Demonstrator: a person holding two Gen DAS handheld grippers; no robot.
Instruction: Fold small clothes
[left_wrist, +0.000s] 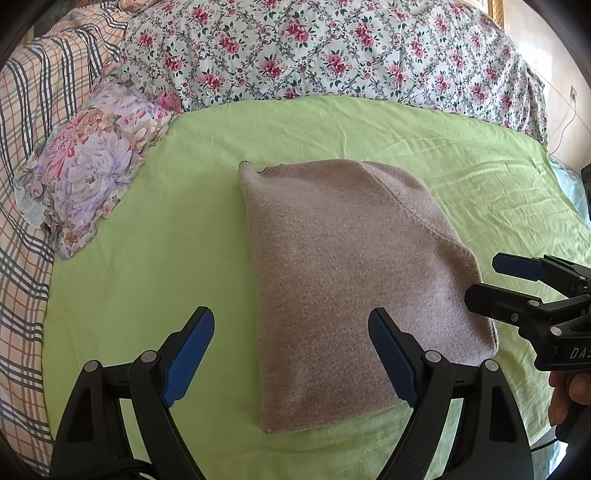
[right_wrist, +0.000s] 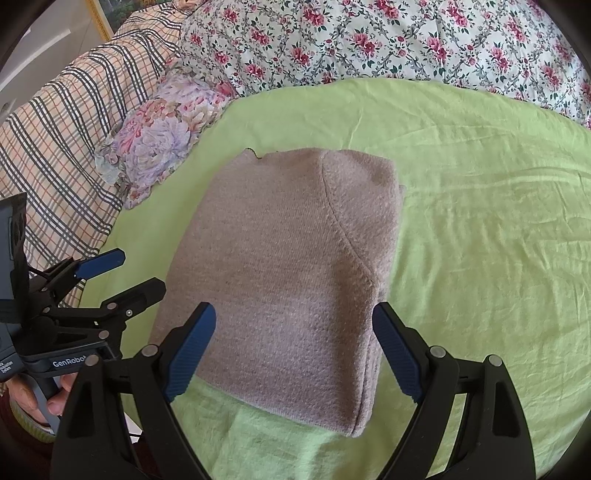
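A beige knitted garment (left_wrist: 351, 280) lies folded into a rectangle on the light green sheet (left_wrist: 147, 258); it also shows in the right wrist view (right_wrist: 288, 280). My left gripper (left_wrist: 291, 325) is open and empty, held above the garment's near left part. It shows at the left of the right wrist view (right_wrist: 133, 273). My right gripper (right_wrist: 295, 325) is open and empty above the garment's near edge. It shows at the right of the left wrist view (left_wrist: 484, 280), beside the garment's right edge.
A floral pillow (left_wrist: 92, 162) lies at the left on the green sheet (right_wrist: 480, 240). A rose-patterned quilt (left_wrist: 332, 48) is piled behind. A plaid blanket (left_wrist: 26, 184) runs along the left side. A wall with a cable (left_wrist: 565, 125) is at far right.
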